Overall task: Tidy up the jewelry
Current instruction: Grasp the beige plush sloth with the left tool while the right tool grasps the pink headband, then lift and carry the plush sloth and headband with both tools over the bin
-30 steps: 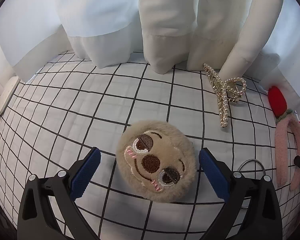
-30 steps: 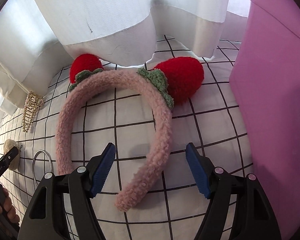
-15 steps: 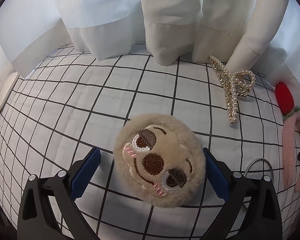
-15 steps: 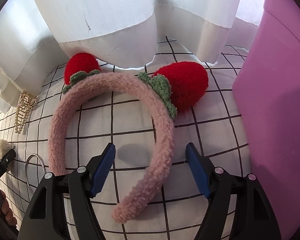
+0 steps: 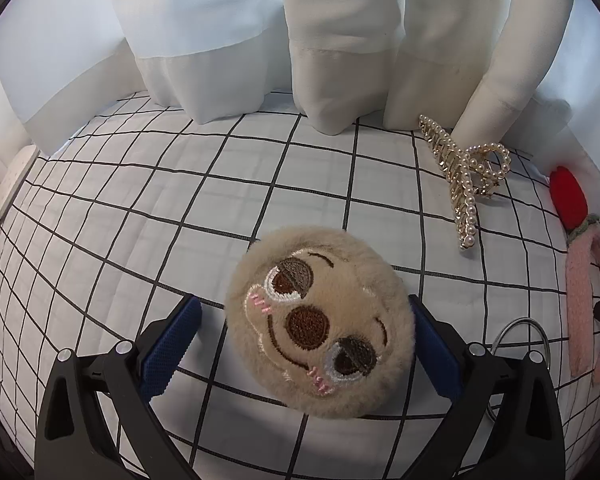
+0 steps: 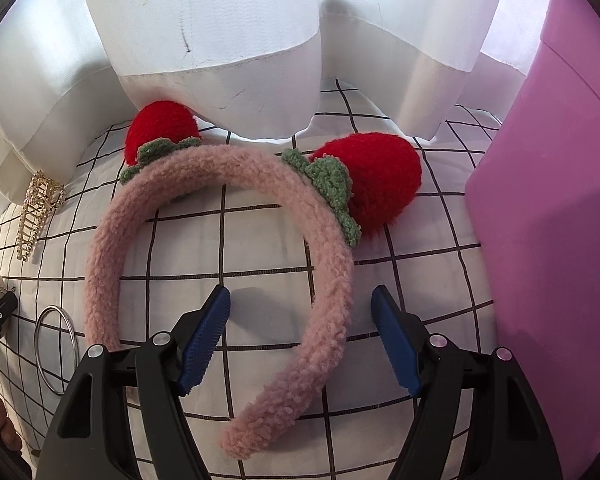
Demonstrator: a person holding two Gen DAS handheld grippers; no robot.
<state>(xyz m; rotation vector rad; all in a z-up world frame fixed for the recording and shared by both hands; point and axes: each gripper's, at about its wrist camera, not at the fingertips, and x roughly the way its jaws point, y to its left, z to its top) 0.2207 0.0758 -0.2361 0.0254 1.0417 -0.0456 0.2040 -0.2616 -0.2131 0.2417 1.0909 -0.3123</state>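
The left hand-held gripper point(image 5: 302, 344) stands apart around the plush sloth-face clip point(image 5: 320, 322) on the checked cloth; close evenly on its fuzzy sides. The right hand-held gripper point(image 6: 302, 340), also apart, straddles the pink strawberry headband point(image 6: 328, 280)'s near right leg; squeeze there.

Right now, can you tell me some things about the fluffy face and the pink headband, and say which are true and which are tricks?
1. The fluffy face sits between the open left gripper fingers. True.
2. The right gripper is squeezing the pink headband. False: its fingers stand apart on either side of one arm.
3. The headband has blue ears. False: they are red strawberries.
4. A pearl hair claw lies near the curtain. True.
5. A purple box stands right of the headband. True.
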